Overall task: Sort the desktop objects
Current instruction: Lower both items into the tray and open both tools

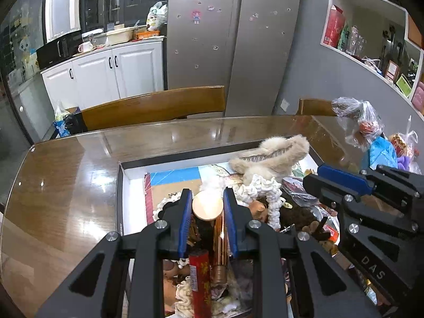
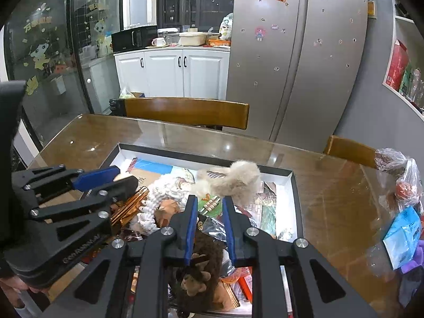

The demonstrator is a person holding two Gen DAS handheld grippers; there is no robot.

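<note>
- Left gripper (image 1: 207, 206) fingers clamped on copper tube (image 1: 209, 212), long axis running along the fingers, cap end pointing away.
- Right view only: right gripper (image 2: 210, 206) fingers apart above box (image 2: 290, 182), empty.

The box (image 2: 288, 177) lies on the table (image 2: 331, 185), chair (image 2: 185, 111) behind, bags (image 2: 402, 185) right.

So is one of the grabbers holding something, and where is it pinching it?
The left gripper pinches a shiny copper tube near its round capped end. The right gripper is open and holds nothing.
</note>
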